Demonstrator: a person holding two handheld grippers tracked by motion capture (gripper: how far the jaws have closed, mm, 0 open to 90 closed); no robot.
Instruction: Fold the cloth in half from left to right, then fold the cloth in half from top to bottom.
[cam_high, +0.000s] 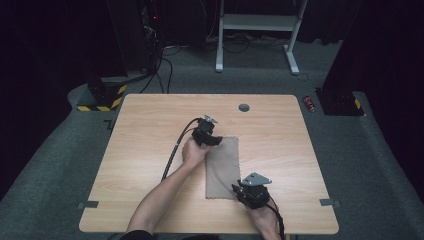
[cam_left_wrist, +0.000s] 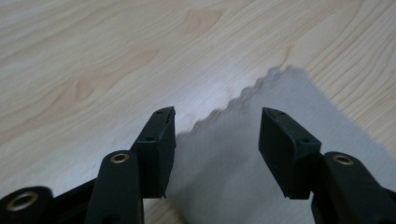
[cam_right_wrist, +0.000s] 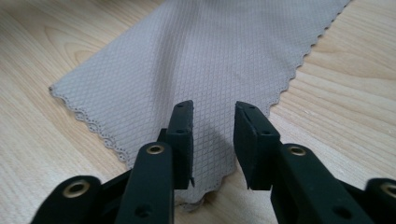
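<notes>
I see one grey-beige cloth lying flat near the middle of the bench, a rectangle whose long axis runs from my near edge toward the far edge. In the right gripper view its surface shows a fine diamond weave and a scalloped hem.

My left gripper sits at the cloth's far left corner. In the left gripper view its two fingers are spread wide, with the scalloped corner of the cloth lying between them and bare wood beyond. My right gripper is at the near right corner; in its own view the fingers stand apart with a narrower gap, straddling the near corner of the cloth, not pinching it.

I count two grippers, each with a black cable, and two hands holding them. On the far side of the bench is one small round grey grommet. Two grey tape strips mark the near corners of the bench.
</notes>
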